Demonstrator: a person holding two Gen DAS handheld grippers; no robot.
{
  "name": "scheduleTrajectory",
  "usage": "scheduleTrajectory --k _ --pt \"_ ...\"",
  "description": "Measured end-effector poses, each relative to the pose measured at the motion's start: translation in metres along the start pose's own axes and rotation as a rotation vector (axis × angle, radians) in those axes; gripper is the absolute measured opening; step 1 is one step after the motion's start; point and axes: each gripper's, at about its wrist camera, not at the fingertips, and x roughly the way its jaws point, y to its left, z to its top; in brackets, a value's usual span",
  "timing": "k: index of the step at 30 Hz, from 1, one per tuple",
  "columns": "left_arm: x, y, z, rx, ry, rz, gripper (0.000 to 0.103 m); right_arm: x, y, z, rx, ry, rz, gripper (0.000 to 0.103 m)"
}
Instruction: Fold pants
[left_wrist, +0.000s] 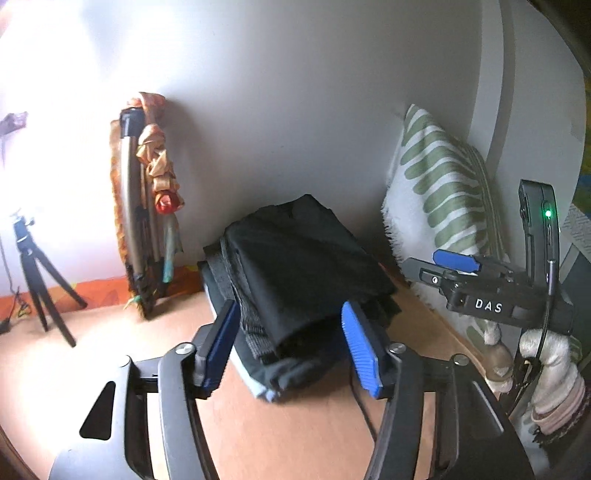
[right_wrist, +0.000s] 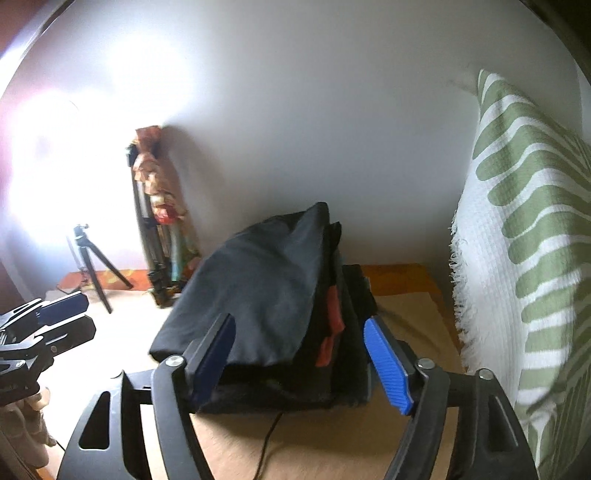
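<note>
Black folded pants (left_wrist: 306, 258) lie on top of a stack of folded dark clothes on a tan surface by the white wall; the stack also shows in the right wrist view (right_wrist: 266, 291). My left gripper (left_wrist: 291, 350) is open, its blue pads either side of the stack's near end, empty. My right gripper (right_wrist: 303, 354) is open too, its jaws straddling the stack's front, holding nothing. The right gripper also shows at the right of the left wrist view (left_wrist: 458, 264), and the left gripper at the left edge of the right wrist view (right_wrist: 55, 314).
A green-and-white leaf-pattern cushion (left_wrist: 439, 206) leans on the wall right of the stack. A small black tripod (left_wrist: 33, 273) and a bundle of poles wrapped in orange cloth (left_wrist: 147, 206) stand to the left. A thin black cable (right_wrist: 269, 439) runs under the stack.
</note>
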Motion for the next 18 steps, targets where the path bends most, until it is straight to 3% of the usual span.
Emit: scheduleTrajectory --k 10,18 --pt "-0.058 -0.017 -0.033 0.0 -0.008 -0.007 0.063 -0.063 0.022 -0.037 0.008 -0.039 0.028 0.084" --pt "-0.1 -0.018 -0.06 -0.015 -0.006 0.045 0.077 -0.11 0.047 -0.071 -0.032 -0.076 0.005 0.088"
